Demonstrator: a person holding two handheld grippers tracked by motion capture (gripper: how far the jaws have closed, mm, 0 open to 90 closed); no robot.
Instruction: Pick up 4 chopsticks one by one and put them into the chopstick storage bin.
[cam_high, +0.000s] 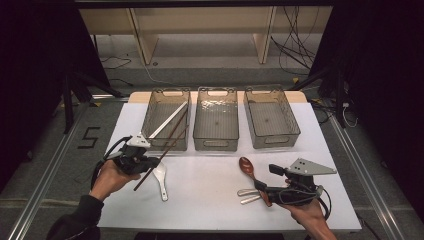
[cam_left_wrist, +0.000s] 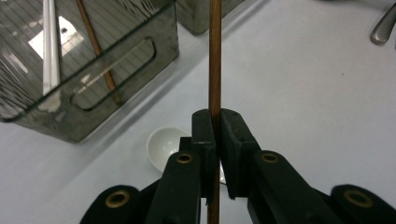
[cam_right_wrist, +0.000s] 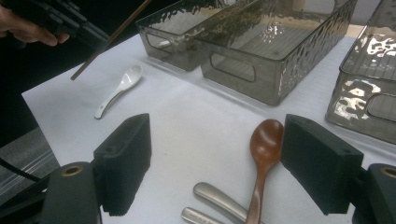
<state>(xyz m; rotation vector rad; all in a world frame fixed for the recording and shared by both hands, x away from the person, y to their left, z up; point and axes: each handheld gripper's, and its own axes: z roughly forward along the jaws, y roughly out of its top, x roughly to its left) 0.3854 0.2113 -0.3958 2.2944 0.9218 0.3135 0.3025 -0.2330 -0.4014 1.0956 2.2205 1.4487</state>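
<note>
My left gripper (cam_high: 141, 161) (cam_left_wrist: 217, 128) is shut on a thin brown chopstick (cam_high: 165, 156) (cam_left_wrist: 215, 60), which slants from the tabletop side up toward the front of the left bin (cam_high: 167, 141). That bin holds a white chopstick (cam_high: 167, 121) (cam_left_wrist: 49, 46) and another brown chopstick (cam_high: 172, 127) (cam_left_wrist: 97, 49). A white ceramic spoon (cam_high: 161, 179) (cam_left_wrist: 163, 142) lies just below the left gripper. My right gripper (cam_high: 265, 179) (cam_right_wrist: 219, 144) stands open over a brown wooden spoon (cam_high: 246, 165) (cam_right_wrist: 263, 147). Two metal handles (cam_high: 248, 195) (cam_right_wrist: 217, 198) lie beside it.
Three clear grey bins stand in a row at the back of the white table (cam_high: 210, 195): the left one, a middle bin (cam_high: 216, 141) and a right bin (cam_high: 272, 142). The middle and right bins hold nothing. Dark floor and cables lie beyond the table.
</note>
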